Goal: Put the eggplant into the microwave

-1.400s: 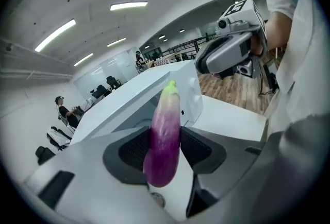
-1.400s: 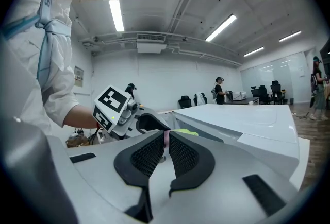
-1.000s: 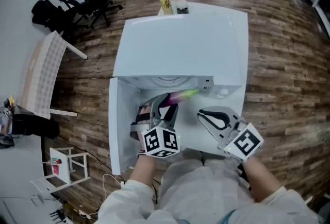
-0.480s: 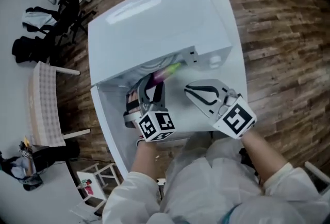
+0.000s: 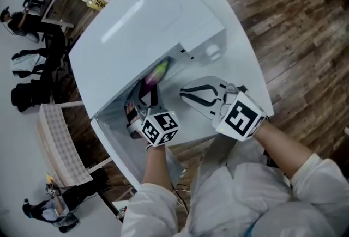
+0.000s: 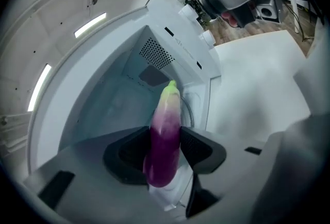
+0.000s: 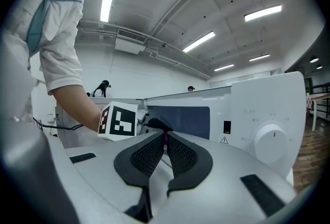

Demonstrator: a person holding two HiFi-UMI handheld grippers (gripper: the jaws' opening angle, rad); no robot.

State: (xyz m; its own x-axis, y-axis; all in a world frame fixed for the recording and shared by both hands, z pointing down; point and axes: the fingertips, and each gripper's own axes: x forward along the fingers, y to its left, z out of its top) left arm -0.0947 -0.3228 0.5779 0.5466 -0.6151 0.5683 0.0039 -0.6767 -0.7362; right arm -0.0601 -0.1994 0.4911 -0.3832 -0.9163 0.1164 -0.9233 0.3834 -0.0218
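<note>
The eggplant (image 6: 167, 115) is clamped in the left gripper (image 6: 166, 141), green tip aimed lengthwise into the open microwave (image 5: 142, 18), seemingly at its mouth. The right gripper (image 7: 165, 140) is held closed and empty alongside.

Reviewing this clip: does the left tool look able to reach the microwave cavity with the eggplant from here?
Probably yes. The door is open, the eggplant held by the left tool points into the cavity, and the right tool sits off to the side.

A warning triangle (image 7: 224, 140) marks the microwave (image 7: 263, 109) front.
</note>
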